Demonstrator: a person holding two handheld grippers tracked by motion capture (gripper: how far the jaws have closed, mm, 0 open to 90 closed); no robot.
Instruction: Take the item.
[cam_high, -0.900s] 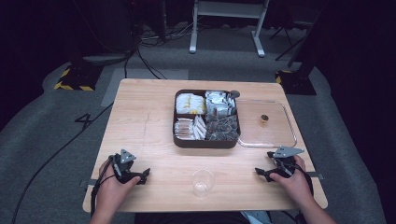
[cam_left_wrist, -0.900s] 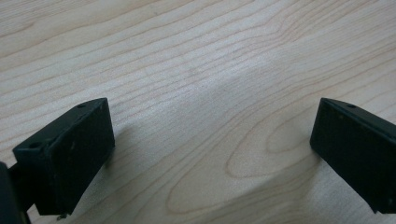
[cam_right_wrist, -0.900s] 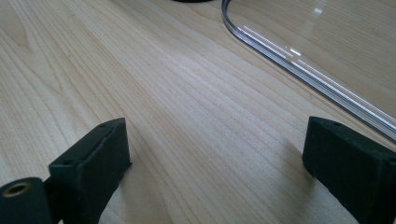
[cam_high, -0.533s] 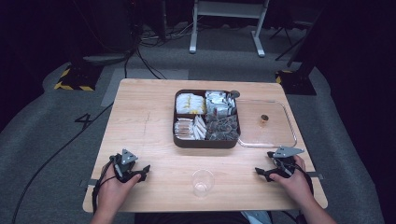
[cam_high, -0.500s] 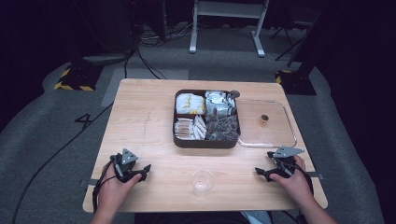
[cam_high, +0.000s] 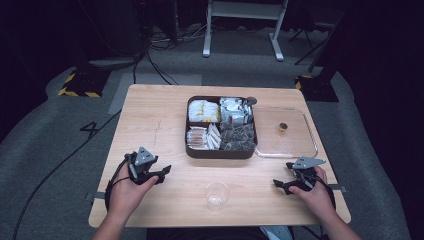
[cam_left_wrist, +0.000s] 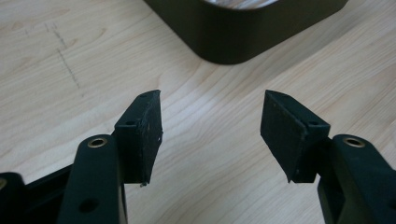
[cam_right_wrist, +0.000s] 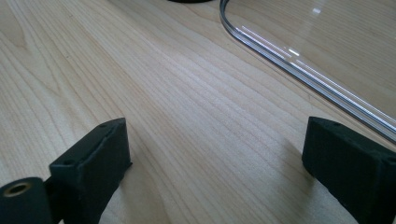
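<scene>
My left gripper (cam_high: 162, 172) rests low over the wooden table (cam_high: 150, 115) at the front left, held in a hand, its tips pointing right. In the left gripper view its jaws (cam_left_wrist: 212, 107) stand open over bare wood, with the corner of a dark box (cam_left_wrist: 243, 32) just beyond them. My right gripper (cam_high: 280, 185) sits at the front right, pointing left. Its jaws (cam_right_wrist: 215, 140) are wide open with nothing between them, close to the rim of a clear lid (cam_right_wrist: 299, 70).
The dark compartment box (cam_high: 220, 151) of packets stands mid-table. A clear lid (cam_high: 311, 137) with a small brown knob (cam_high: 283, 126) lies to its right. A clear plastic cup (cam_high: 217, 195) stands at the front edge between the hands. Cables and a stand lie on the floor beyond.
The left hand and its gripper have shifted a little forward and to the right. The right gripper has stayed where it was.
</scene>
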